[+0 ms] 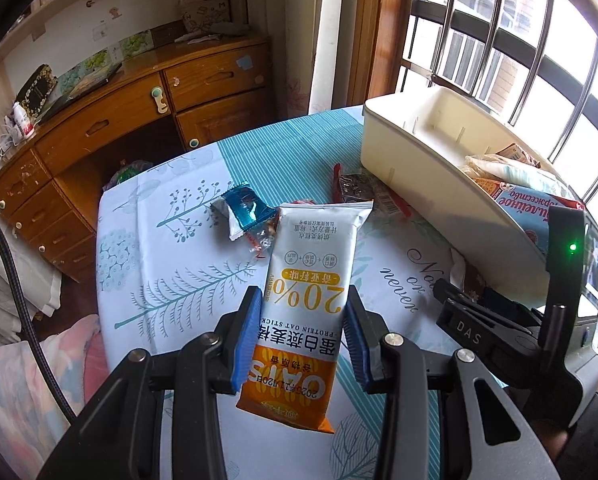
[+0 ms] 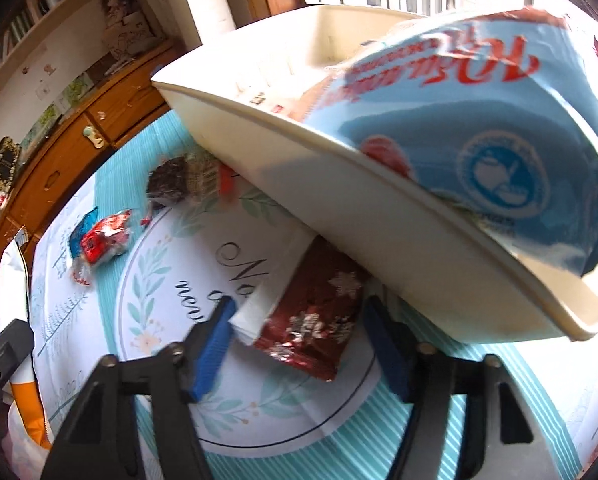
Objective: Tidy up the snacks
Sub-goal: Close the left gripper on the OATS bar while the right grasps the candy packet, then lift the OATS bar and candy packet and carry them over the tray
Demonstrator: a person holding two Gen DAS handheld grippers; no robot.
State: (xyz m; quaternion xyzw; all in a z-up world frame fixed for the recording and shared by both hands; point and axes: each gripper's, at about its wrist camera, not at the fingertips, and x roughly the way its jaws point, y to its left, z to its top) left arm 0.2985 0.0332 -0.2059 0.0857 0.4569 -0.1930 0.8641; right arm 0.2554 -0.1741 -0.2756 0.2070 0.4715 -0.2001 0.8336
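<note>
The oat stick packet [image 1: 307, 300] is clamped by the left gripper [image 1: 304, 340], while the right gripper [image 2: 299, 344] is held apart around a red packet [image 2: 311, 324] beside the white bin [image 2: 339, 184].

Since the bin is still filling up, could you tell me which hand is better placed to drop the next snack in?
Left, probably: the left gripper already grips the oat bar beside the bin; the right gripper is open around a red packet.

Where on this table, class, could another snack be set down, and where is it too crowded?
Free: the tablecloth left of the oat stick packet held in the left gripper, below the blue candy wrapper. The white bin is bare at its far end. Crowded: beside the bin, around the dark snack bar and the red packet between the right gripper fingers.
</note>
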